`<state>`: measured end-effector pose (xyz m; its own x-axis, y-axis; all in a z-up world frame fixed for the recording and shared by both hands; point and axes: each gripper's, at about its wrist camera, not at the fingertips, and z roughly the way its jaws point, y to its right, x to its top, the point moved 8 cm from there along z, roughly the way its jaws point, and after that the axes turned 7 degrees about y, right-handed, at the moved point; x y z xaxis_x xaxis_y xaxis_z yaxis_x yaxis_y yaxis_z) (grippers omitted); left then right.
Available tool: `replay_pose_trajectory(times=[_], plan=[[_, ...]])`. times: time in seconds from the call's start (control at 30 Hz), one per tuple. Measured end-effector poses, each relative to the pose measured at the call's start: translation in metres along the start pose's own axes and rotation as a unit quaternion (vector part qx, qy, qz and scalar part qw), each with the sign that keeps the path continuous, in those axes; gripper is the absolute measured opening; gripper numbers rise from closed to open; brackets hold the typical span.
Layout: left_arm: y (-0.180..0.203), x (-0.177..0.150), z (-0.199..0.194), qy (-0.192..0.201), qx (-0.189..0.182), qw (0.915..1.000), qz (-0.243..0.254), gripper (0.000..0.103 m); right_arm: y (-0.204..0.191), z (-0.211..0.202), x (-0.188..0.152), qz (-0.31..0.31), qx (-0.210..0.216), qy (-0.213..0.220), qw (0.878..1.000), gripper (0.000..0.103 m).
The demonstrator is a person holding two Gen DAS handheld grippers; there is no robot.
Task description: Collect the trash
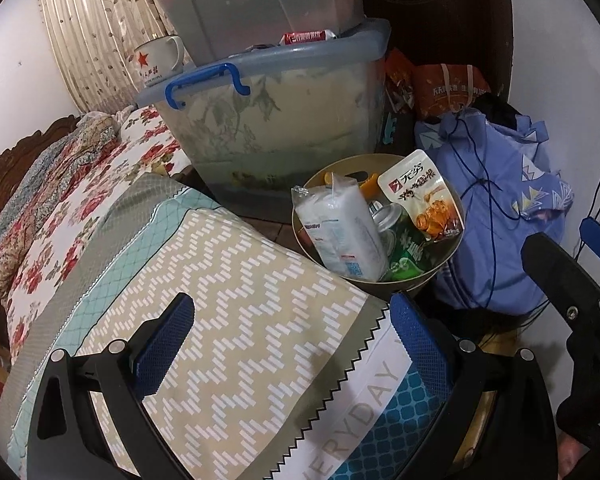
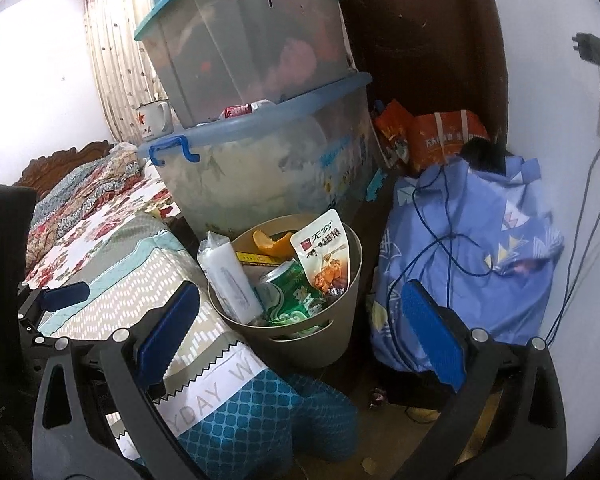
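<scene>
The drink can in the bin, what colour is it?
Green with white markings; the can shows best in the right wrist view.

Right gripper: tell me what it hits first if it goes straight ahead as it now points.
Most likely the trash bin, about at its rim, where the green can sticks out. The open right gripper has nothing between its fingers; depth is hard to judge through the fisheye.

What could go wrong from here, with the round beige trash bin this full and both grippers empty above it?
1. The white plastic packet and the snack pouch stick up past the rim of the round beige trash bin; pushing more in may tip them out.
2. The thin blue cord draped over the blue fabric bundle lies close to the open right gripper and could snag.
3. The bin stands close beside the bed's patterned quilt; a nudge from the open left gripper might topple it.
</scene>
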<state>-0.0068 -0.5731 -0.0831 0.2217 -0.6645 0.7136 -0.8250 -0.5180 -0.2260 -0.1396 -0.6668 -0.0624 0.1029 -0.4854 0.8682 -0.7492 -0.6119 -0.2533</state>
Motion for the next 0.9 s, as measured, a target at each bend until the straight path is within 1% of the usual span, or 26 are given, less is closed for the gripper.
replay_pose_trajectory(times=[0.57,0.77,0.9], plan=[[-0.003,-0.004,0.005,-0.004,-0.003,1.0000,-0.006,0.094,-0.010,0.007,-0.007,0.002,0.009,-0.014,1.000,0.100],[-0.002,-0.006,-0.001,0.004,-0.005,1.0000,0.000,0.094,-0.015,0.004,-0.009,0.000,0.011,-0.014,1.000,0.100],[-0.005,-0.006,-0.003,0.001,-0.007,0.9999,-0.009,0.094,-0.015,0.003,-0.008,0.001,0.011,-0.012,1.000,0.100]])
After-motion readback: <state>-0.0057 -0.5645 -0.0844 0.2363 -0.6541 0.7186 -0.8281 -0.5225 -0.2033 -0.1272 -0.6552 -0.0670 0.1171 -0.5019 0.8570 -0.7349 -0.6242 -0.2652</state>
